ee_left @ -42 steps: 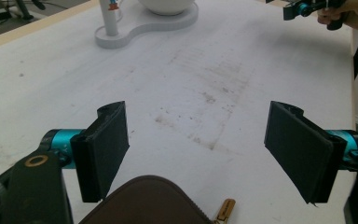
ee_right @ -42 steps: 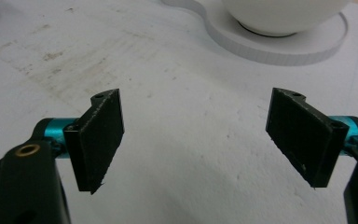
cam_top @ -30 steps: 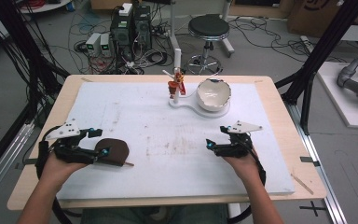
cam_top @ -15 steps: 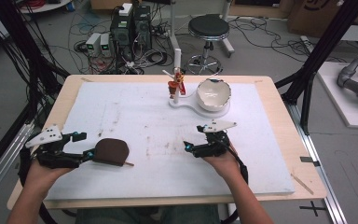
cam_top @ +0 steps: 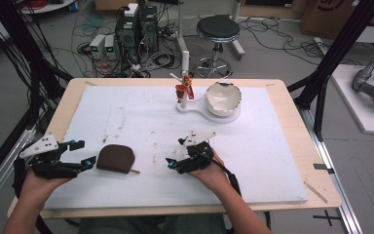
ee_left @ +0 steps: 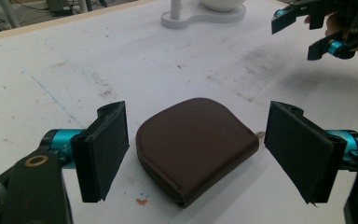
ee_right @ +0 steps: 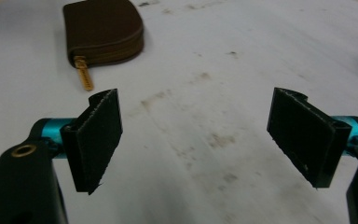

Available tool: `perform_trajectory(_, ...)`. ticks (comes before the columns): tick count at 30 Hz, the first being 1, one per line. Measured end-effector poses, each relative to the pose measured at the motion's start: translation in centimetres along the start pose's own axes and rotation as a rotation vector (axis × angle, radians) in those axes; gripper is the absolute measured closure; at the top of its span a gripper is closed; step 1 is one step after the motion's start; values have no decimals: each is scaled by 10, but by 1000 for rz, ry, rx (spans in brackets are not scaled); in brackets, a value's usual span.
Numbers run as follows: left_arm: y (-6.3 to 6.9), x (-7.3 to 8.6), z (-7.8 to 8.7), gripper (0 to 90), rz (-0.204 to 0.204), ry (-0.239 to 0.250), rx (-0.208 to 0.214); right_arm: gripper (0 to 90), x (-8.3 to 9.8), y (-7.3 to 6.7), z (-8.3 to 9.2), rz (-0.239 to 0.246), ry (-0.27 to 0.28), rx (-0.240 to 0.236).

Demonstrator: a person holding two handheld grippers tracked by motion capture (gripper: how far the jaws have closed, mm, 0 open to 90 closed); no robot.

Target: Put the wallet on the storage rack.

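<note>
My left gripper (cam_top: 80, 153) sits lower left of the high view, jaws spread wide, nothing clamped. In the left gripper view the brown zip pouch (ee_left: 196, 142) lies flat on the white board (cam_top: 282, 146) right btwn my two black pads, w/ a gap each side, so no contact, pads not pressing. Pouch has a rounded top edge, zipper running along the side nearest the camera, small pull tab poking out at its right end, close to the right-hand pad.

My right gripper (cam_top: 175, 153) is lower centre of the high view, also released, jaws apart and empty. It points toward frame left, at the pouch (cam_top: 116, 158), but stays apart from it; a strip of bare board lies btwn them. In the right gripper view the pouch (ee_right: 103, 29) is at upper left, well past my jaw tips, gold zip pull (ee_right: 83, 72) sticking out toward the camera. Board under the jaws is scuffed w/ grey-brown marks.

In the left gripper view my right gripper (ee_left: 324, 29) shows in the upper right corner, its jaws open too.

Upper centre of the high view: white bowl (cam_top: 223, 97) on a white stand base (cam_top: 195, 106), w/ a thin post carrying a small red-orange item (cam_top: 184, 87); can't tell what that is. All that is well apart from both grippers & the pouch.
</note>
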State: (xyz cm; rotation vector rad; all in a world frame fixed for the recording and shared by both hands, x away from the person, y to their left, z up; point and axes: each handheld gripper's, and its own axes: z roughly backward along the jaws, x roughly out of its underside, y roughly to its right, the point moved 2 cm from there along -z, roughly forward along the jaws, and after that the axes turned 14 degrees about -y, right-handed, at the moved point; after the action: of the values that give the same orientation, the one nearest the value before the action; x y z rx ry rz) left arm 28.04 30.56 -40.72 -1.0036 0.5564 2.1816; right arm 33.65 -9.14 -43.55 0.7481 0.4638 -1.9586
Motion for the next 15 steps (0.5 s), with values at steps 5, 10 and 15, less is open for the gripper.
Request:
perform_trajectory(5, -1, 1, 0, 217, 0, -4, -6, 181, -11, -12, -14, 9, -1, -48)
perform_trajectory(10, -3, 2, 0, 217, 7, -3, -7, 181, -24, -26, -33, 55, -14, -64)
perform_trajectory(15, -3, 2, 1, 216, 7, 0, -6, 182, -30, -36, -46, 86, -40, -80)
